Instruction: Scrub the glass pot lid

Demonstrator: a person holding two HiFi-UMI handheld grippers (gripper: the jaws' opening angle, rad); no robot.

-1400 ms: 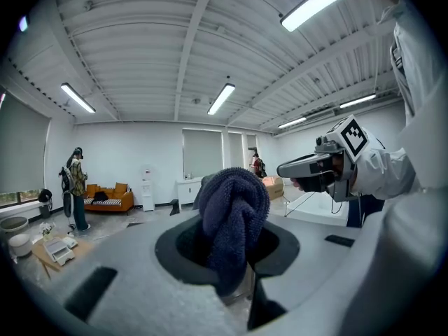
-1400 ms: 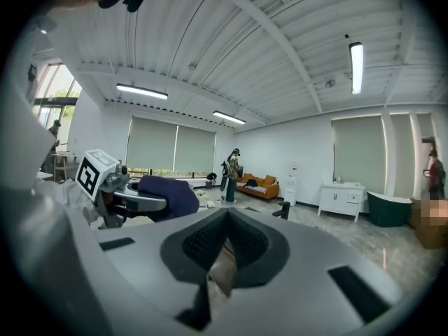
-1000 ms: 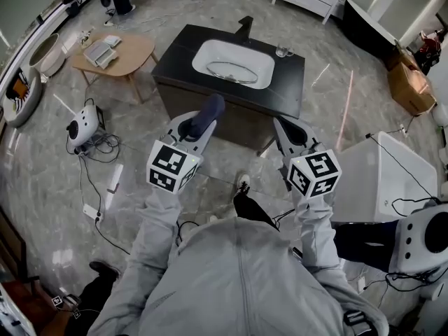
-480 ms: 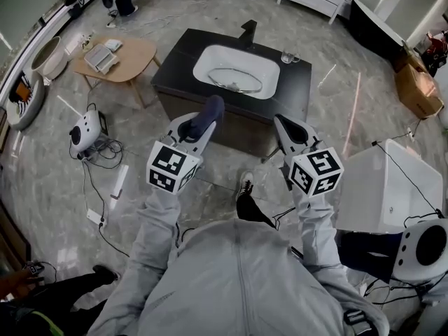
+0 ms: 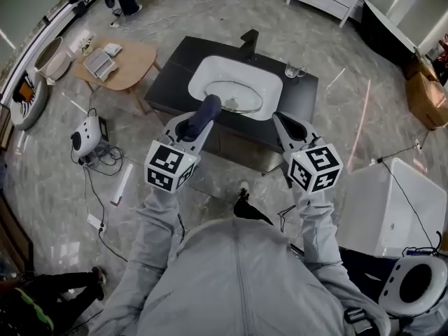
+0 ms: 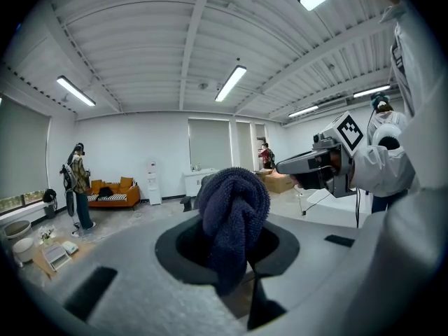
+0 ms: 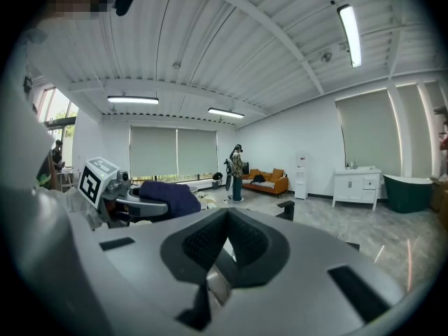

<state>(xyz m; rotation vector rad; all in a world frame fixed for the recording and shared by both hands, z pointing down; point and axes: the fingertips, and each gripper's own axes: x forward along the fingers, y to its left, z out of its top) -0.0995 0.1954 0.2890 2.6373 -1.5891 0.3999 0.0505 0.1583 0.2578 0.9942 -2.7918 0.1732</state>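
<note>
While the glass pot lid (image 5: 236,98) lay in the white sink basin (image 5: 215,68) of the dark vanity counter (image 5: 169,68), the left gripper (image 5: 197,124) clamped a dark blue cloth (image 6: 233,212) above the counter's front edge. The right gripper (image 5: 290,127) beside it was closed on nothing.

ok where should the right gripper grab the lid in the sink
Probably the near rim of the lid, coming down from above with the right gripper: it lies low in the sink, whose walls block a sideways approach. No knob shows.
</note>
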